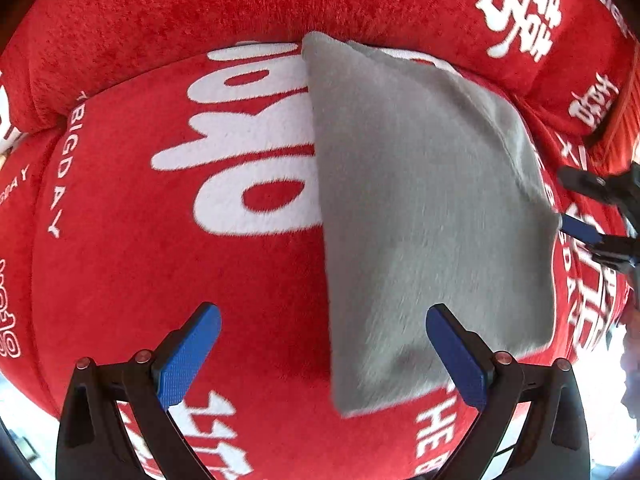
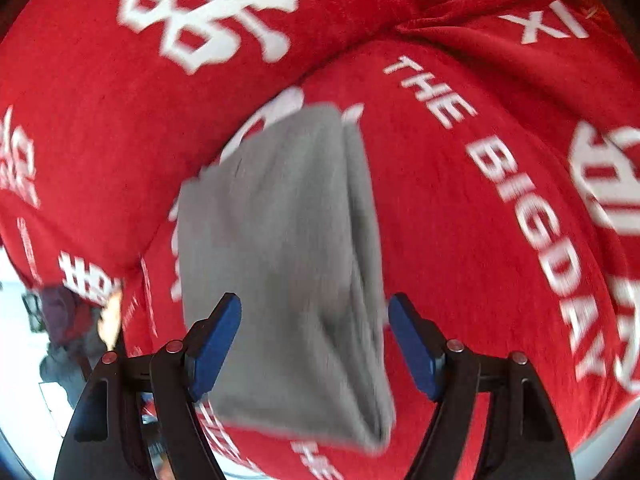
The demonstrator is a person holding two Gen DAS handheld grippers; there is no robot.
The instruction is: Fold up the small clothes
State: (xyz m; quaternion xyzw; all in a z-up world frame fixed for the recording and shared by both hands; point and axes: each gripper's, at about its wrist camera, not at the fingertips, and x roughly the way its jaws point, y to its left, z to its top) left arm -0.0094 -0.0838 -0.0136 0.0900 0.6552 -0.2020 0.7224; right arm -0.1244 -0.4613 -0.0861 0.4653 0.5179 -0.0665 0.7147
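A grey fleecy cloth (image 1: pixel 432 220) lies folded into a tall rectangle on the red plush seat cushion (image 1: pixel 160 272) printed with white letters. My left gripper (image 1: pixel 324 356) hovers open over the cloth's near left corner; its left pad is over bare cushion, its right pad over the cloth. In the right wrist view the same cloth (image 2: pixel 280 248) is blurred, its layered edge on the right. My right gripper (image 2: pixel 314 344) stands open above its near end, the pads not pressing it. At the left wrist view's right edge, the right gripper (image 1: pixel 568 204) is beside the cloth's right edge.
The red back cushion (image 1: pixel 200 12) rises just behind the cloth. The seat's front edge drops to a bright floor (image 1: pixel 24 412). A blurred hand and dark objects (image 2: pixel 108 316) show past the cushion at the lower left of the right wrist view.
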